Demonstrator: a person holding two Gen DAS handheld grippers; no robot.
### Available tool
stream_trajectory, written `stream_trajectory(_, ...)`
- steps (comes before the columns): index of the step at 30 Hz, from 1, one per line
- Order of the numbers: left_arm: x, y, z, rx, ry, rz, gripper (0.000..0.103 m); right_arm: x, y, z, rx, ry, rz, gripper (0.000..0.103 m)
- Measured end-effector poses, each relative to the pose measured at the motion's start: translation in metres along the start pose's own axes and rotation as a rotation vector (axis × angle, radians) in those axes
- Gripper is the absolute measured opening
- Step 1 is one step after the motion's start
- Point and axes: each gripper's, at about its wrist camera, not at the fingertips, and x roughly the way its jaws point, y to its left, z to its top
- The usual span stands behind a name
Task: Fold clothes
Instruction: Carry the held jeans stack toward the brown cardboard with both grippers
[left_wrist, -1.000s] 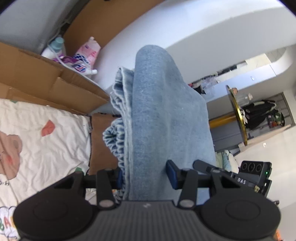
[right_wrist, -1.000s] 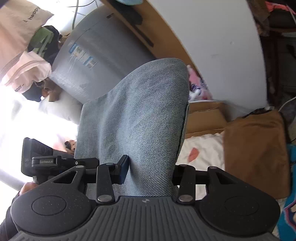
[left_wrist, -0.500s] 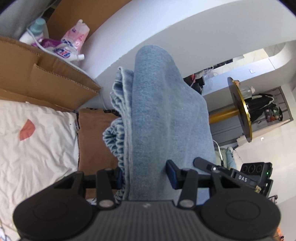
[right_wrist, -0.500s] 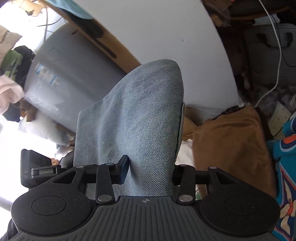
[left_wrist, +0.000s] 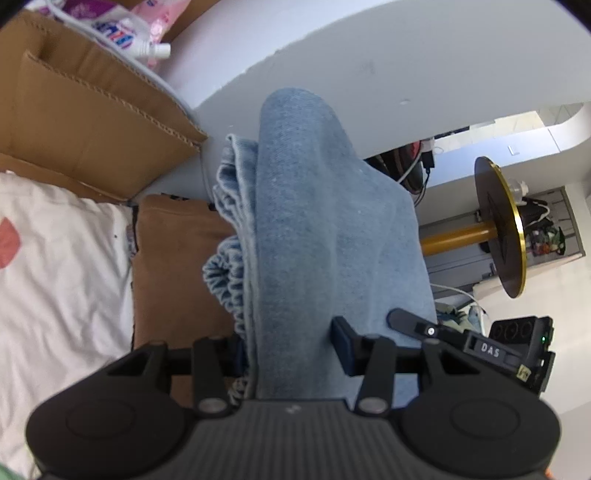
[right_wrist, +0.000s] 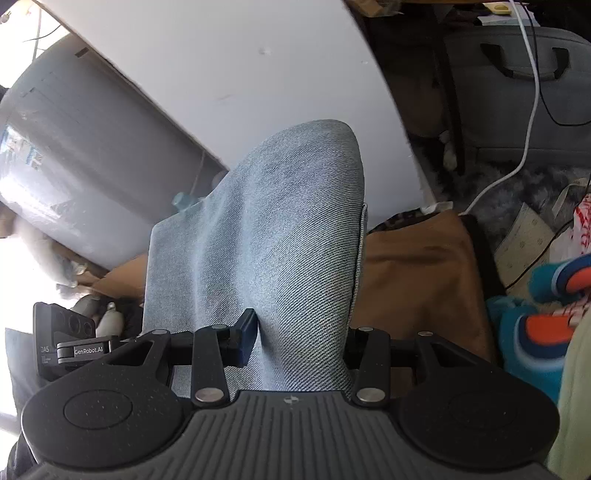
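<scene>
Both grippers have dropped lower since a second ago: the cardboard box (left_wrist: 92, 122) and pink bottles (left_wrist: 147, 26) have slid toward the top of the left view, and the brown cushion (right_wrist: 417, 280) now fills more of the right view. Left gripper (left_wrist: 291, 347) tilts downward, its jaws clamped on a thick fold of light blue denim (left_wrist: 325, 236) that rises between the fingers and drapes away forward, a gathered elastic waistband bunched on its left edge. Right gripper (right_wrist: 301, 338) tips down more steeply, jaws likewise clenched on another fold of the same denim, which arches up and hides the middle of the view. The garment hangs in the air between the two tools, above a white printed bedsheet (left_wrist: 62, 266) and the brown cushion. Each gripper's black body shows at the edge of the other's view. A white wall (right_wrist: 258, 74) curves behind, and a white cable (right_wrist: 524, 110) trails at right.
</scene>
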Motion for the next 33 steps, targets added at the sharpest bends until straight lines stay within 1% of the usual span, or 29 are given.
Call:
stream_trajectory(3,0.019,0.010,-0.002,-0.013,-0.007,-0.010,0.048,0.012,-0.016,0.001,-0.033,0.010,-0.017,0.044)
stream_trajectory(8,0.048,0.034,-0.005,-0.026,0.018,-0.021,0.048,0.037,-0.037,-0.003,-0.065,0.047,-0.058,0.044)
stream_trajectory(11,0.063,0.049,-0.006,-0.028,0.023,-0.028,0.048,0.051,-0.052,-0.009,-0.053,0.046,-0.069,0.044)
stream_trajectory(18,0.083,0.075,-0.010,-0.073,0.033,-0.028,0.047,0.082,-0.071,-0.016,-0.063,0.070,-0.096,0.044)
stream_trajectory(23,0.086,0.082,-0.009,-0.079,0.033,-0.025,0.046,0.096,-0.076,-0.013,-0.068,0.081,-0.108,0.044)
stream_trajectory(27,0.088,0.081,-0.003,-0.076,0.015,-0.042,0.046,0.094,-0.078,-0.012,-0.068,0.059,-0.105,0.044)
stream_trajectory(29,0.091,0.080,0.000,-0.077,0.016,-0.039,0.046,0.094,-0.080,-0.010,-0.063,0.045,-0.105,0.044)
stream_trajectory(33,0.103,0.082,0.004,-0.075,0.031,-0.024,0.047,0.100,-0.084,-0.007,-0.065,0.043,-0.129,0.044)
